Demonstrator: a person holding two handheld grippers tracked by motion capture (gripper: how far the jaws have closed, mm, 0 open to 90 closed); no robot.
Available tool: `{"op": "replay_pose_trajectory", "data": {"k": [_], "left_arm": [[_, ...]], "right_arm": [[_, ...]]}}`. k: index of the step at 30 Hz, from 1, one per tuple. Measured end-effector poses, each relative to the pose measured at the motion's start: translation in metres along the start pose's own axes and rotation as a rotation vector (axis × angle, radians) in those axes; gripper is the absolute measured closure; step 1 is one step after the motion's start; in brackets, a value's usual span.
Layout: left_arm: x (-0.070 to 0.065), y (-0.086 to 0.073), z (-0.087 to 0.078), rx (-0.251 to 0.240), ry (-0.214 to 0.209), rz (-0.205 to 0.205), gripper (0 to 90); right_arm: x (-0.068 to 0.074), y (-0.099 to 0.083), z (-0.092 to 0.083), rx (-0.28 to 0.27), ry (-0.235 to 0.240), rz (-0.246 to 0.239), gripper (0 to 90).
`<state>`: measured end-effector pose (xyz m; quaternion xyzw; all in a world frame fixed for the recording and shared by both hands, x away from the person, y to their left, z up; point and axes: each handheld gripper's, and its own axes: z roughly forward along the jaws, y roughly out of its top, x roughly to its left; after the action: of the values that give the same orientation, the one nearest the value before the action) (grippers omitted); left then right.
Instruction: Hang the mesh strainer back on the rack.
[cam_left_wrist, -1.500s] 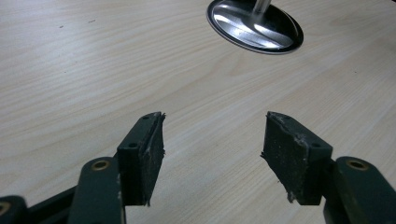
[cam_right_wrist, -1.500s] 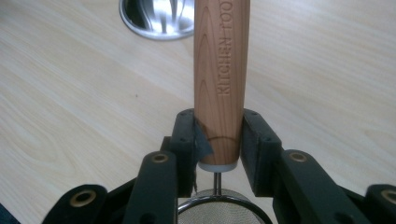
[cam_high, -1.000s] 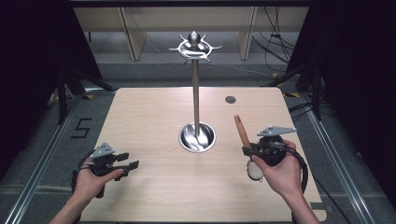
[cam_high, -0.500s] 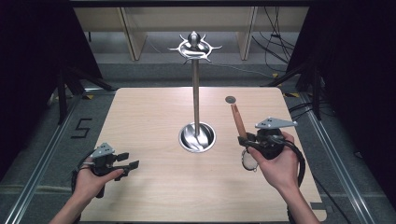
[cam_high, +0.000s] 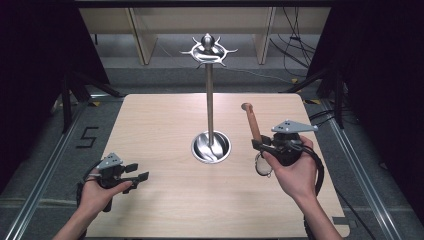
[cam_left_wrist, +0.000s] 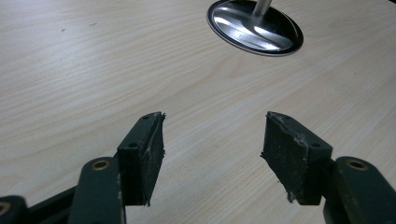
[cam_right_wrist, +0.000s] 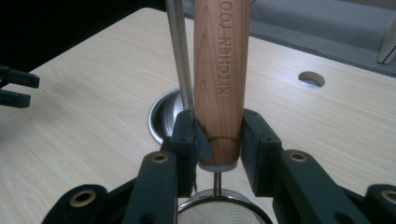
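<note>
Strainer with a round wire-mesh bowl and a reddish-brown wooden handle (cam_high: 253, 125) is held up off the pale wooden table (cam_high: 160, 125) by the right gripper (cam_high: 259, 144), on the table's right side. In the high view the handle points up and away from the person, its rounded end above the far part of the table, while the mesh bowl hangs just below the gripper, next to the right hand (cam_high: 292, 167). A tall shiny metal stand with a dish-shaped base and a ring of curved hooks at its top (cam_high: 210, 100) rises from the middle of the table, a short way left of the strainer. The left gripper (cam_high: 136, 172) sits near the table's near left corner, held in the left hand (cam_high: 100, 192), well apart from the stand.

In the left gripper view, the two black jaws stand wide apart with only bare table between them; the stand's base (cam_left_wrist: 254, 28) lies ahead.

In the right gripper view, the jaws are clamped on the lower end of the wooden handle (cam_right_wrist: 220, 79), which bears the embossed words KITCHEN TOO. The mesh bowl (cam_right_wrist: 219, 212) shows at the bottom edge, the stand's pole (cam_right_wrist: 180, 56) just left of the handle, and a round hole in the table (cam_right_wrist: 311, 78) beyond.
</note>
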<state>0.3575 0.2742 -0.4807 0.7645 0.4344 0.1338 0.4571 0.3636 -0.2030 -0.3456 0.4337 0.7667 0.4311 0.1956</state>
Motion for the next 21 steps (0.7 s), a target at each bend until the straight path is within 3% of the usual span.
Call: {"op": "replay_pose_trajectory", "data": {"k": [2, 3, 4, 7, 8, 9, 11, 12, 13, 14, 16, 19, 21], "left_arm": [[0.0, 0.0, 0.0, -0.001, 0.0, 0.0, 37.3], [0.0, 0.0, 0.0, -0.009, 0.003, 0.003, 37.3], [0.0, 0.0, 0.0, -0.001, 0.001, 0.0, 37.3], [0.0, 0.0, 0.001, 0.003, 0.001, 0.003, 37.3], [0.0, 0.0, 0.001, 0.003, 0.001, 0.003, 37.3], [0.0, 0.0, 0.001, 0.003, -0.001, 0.004, 37.3], [-0.001, 0.0, 0.002, 0.003, 0.001, 0.0, 37.3], [-0.001, 0.0, 0.002, 0.003, 0.001, -0.001, 37.3], [-0.001, 0.0, 0.002, 0.004, 0.001, -0.001, 37.3], [-0.001, 0.0, 0.002, 0.003, 0.002, -0.001, 37.3], [-0.001, 0.0, 0.001, 0.005, 0.003, 0.004, 37.3], [0.0, 0.0, 0.001, 0.002, 0.0, 0.003, 37.3], [0.0, 0.0, 0.001, 0.001, 0.003, 0.003, 37.3]], "right_arm": [[0.0, 0.001, -0.001, 0.017, 0.007, 0.001, 69.4], [-0.001, 0.002, -0.001, 0.0, 0.018, -0.019, 69.4], [0.0, 0.003, -0.003, -0.001, 0.011, 0.001, 69.4], [-0.001, 0.005, -0.003, -0.011, 0.008, -0.02, 69.3], [0.0, 0.006, -0.003, -0.016, 0.009, -0.002, 69.4], [-0.002, 0.008, -0.003, -0.027, 0.008, -0.039, 69.4], [-0.001, 0.008, -0.004, -0.032, 0.009, -0.011, 69.3], [-0.002, 0.01, -0.004, -0.037, 0.009, -0.037, 69.4], [0.0, 0.011, -0.004, -0.046, 0.01, -0.014, 69.4], [-0.001, 0.013, -0.006, -0.052, 0.003, -0.041, 69.4], [0.002, 0.016, -0.006, -0.055, 0.012, -0.021, 69.3], [0.003, 0.019, -0.004, -0.082, 0.02, -0.046, 69.4], [0.005, 0.019, -0.003, -0.085, 0.014, -0.038, 69.4]]}}
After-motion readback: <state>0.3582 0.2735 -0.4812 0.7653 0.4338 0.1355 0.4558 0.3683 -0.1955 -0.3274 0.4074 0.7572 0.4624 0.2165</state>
